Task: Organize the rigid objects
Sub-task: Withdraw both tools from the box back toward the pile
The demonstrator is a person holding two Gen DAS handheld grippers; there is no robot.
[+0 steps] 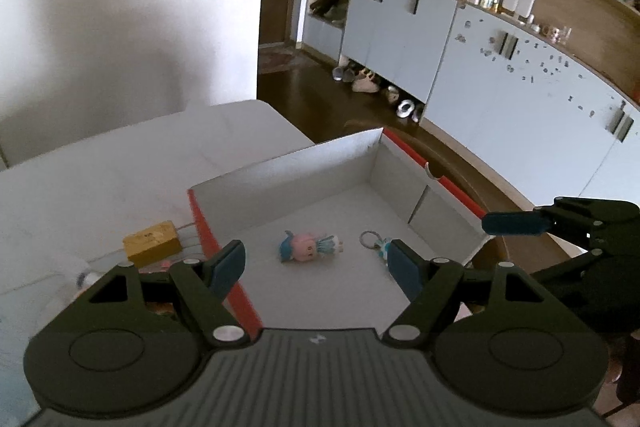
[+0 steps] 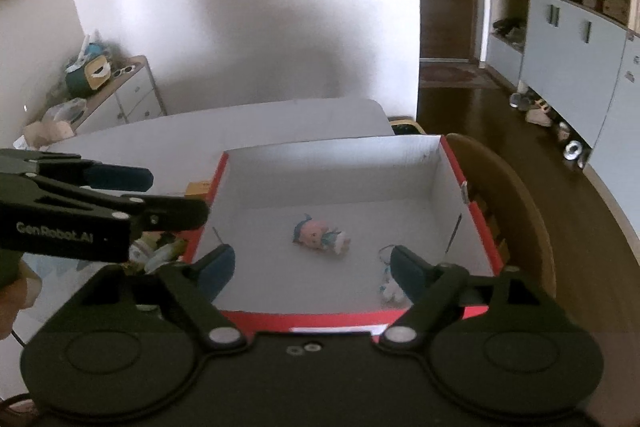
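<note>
A red cardboard box (image 1: 208,227) (image 2: 476,195) with a white inside stands on the white table. On its floor lies a small pink-and-blue doll figure (image 1: 310,246) (image 2: 320,235). Near the box's right wall lies a white-and-blue keyring charm (image 1: 374,241) (image 2: 390,287), partly hidden behind a finger in both views. My left gripper (image 1: 316,263) hangs open above the box's near left edge, nothing between its fingers. My right gripper (image 2: 310,267) is open over the near wall, also empty. Each gripper shows from the side in the other's view, the right one (image 1: 560,223) and the left one (image 2: 100,195).
A yellow block (image 1: 151,243) lies on the table (image 1: 100,187) left of the box, with small mixed items beside it (image 2: 160,251). A wooden chair back (image 2: 520,195) stands right of the box. Pale cabinets (image 1: 500,87), shoes on the dark floor and a white wall lie beyond.
</note>
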